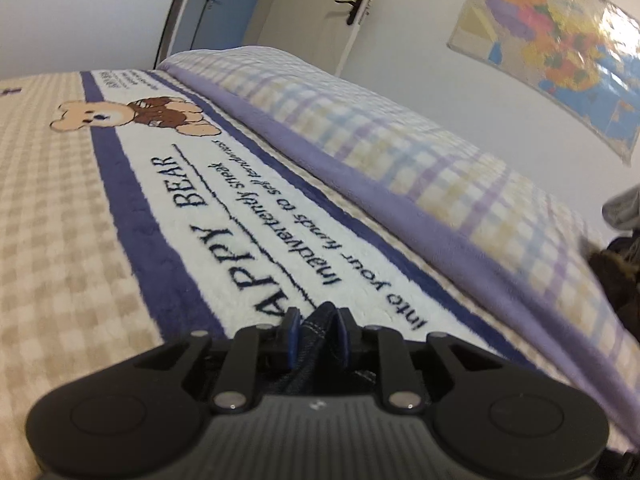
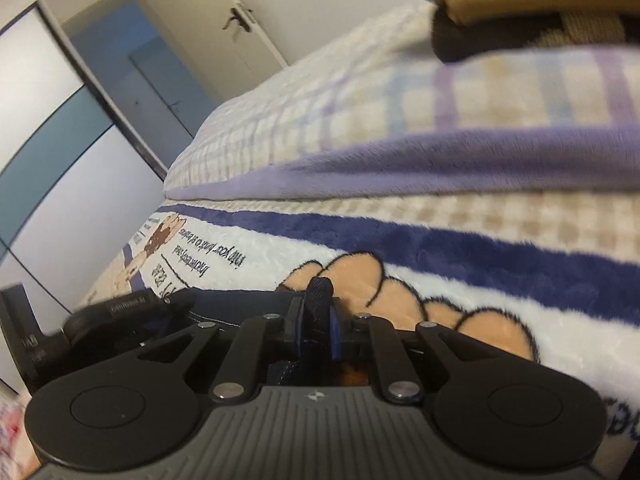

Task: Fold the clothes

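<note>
Holding a dark denim garment [image 1: 320, 332] in both grippers, I am low over the bed, above the bear blanket [image 1: 224, 216]. My left gripper [image 1: 318, 330] has its jaws closed on a stitched fold of the denim, and my right gripper [image 2: 318, 320] has its jaws closed on another bunched edge of the same cloth [image 2: 318, 296]. So the garment is between my two hands, mostly hidden under the gripper bodies.

I think the main risk is slipping. Each bite looks small and near the edge, so if I pull my hands apart too strongly, the thick seam may come out of one side and the fold will fall crooked. The fluffy blanket could also drag on the denim and make wrinkles when I lay it down. Far on the right, the purple checked quilt [image 1: 400, 152] rises like a step, and the cloth may catch on it if I swing that way.

Only the left view shows the wall map [image 1: 560, 40]. Only the right view shows a stack of clothes [image 2: 520, 4] on the quilt, my left gripper from the side [image 2: 120, 316], and a strip of denim [image 2: 240, 304] running between the two.
</note>
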`<state>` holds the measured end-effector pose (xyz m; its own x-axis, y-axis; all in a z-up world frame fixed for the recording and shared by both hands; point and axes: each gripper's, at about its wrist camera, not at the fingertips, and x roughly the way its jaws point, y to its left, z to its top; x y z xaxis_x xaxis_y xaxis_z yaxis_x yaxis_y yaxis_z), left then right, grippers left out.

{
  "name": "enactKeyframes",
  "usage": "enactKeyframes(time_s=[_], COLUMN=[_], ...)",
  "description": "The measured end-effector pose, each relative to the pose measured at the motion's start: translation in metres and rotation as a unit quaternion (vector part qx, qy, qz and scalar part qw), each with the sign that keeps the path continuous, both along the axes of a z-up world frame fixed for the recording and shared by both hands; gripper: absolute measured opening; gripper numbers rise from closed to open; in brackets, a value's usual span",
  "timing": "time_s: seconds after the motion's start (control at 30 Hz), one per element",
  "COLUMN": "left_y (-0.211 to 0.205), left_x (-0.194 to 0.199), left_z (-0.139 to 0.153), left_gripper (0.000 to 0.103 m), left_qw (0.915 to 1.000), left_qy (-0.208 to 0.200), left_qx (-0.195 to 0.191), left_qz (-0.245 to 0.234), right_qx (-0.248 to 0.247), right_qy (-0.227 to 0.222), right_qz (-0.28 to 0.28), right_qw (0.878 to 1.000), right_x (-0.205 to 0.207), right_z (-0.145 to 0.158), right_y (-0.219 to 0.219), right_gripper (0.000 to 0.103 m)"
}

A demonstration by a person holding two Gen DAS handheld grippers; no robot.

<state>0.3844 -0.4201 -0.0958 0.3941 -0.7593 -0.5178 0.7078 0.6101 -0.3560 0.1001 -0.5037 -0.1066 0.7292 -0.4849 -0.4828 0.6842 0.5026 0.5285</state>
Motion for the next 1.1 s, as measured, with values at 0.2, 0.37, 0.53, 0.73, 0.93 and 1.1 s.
enactKeyframes(time_s=[0.2,0.37,0.53,0.73,0.93,1.1], left_y=[0.035,0.096,0.172,0.273,0.352,0.405], left_x=[-0.016,-0.031,-0.044,-0.07,-0.102,-0.131], left_z=[0.041,0.072,0.088,0.096,0.09,0.086], left_gripper=[0.036,0.045,0.049,0.055,0.056,0.058], left_qw=[0.9992,0.9976,0.993,0.9806,0.965,0.9498], left_qy=[-0.004,-0.015,-0.01,-0.006,0.004,0.025], left_qx=[-0.019,0.005,0.024,0.036,0.045,0.03], left_qz=[0.036,0.068,0.115,0.193,0.258,0.31], right_qx=[-0.013,-0.043,-0.075,-0.094,-0.102,-0.109], right_qy=[-0.009,-0.015,-0.024,-0.028,-0.025,-0.017], right_qz=[-0.027,-0.021,-0.001,0.011,0.015,0.023], right_qw=[1.0,0.999,0.997,0.995,0.994,0.994], right_x=[-0.009,-0.008,-0.007,-0.005,-0.003,-0.001], right_z=[0.006,0.013,0.022,0.027,0.025,0.026], right_y=[-0.004,0.005,0.017,0.026,0.031,0.036], right_gripper=[0.036,0.041,0.051,0.056,0.058,0.06])
